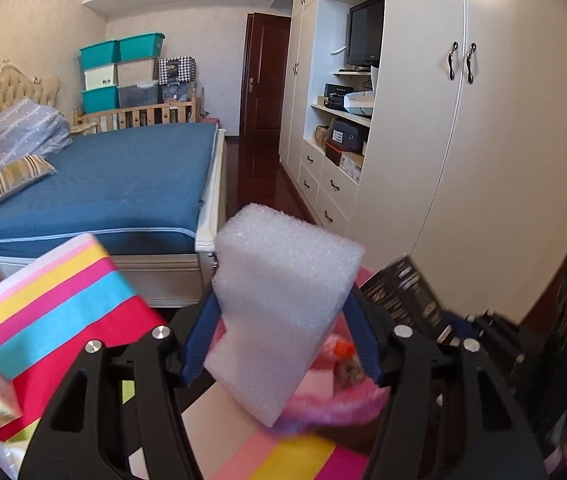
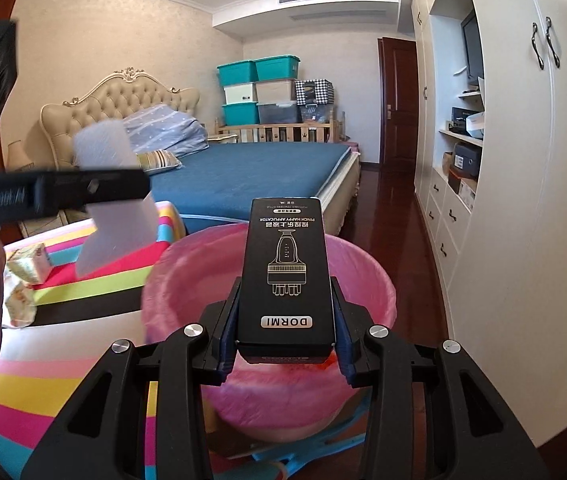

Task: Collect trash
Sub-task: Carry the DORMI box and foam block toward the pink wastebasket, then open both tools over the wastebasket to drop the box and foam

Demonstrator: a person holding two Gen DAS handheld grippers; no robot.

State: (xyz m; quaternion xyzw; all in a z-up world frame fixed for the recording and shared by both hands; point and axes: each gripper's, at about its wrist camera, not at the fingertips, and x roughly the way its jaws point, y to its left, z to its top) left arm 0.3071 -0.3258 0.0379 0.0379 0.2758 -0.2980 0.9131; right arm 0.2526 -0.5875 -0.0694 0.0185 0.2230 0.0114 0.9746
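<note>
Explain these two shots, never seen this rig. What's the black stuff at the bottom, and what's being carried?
There is no robot here. A person holds a two-finger gripper in each hand, and each has a fisheye camera looking along its fingers. The black frames at the bottom are those grippers. The left wrist view shows the left gripper with a white foam block between its jaws. The right wrist view shows the right gripper with a black DORMI box between its jaws, over a pink-lined bin. I can't tell whether the pads press. Beside the bin lies a striped cloth with a small carton on it.
</note>
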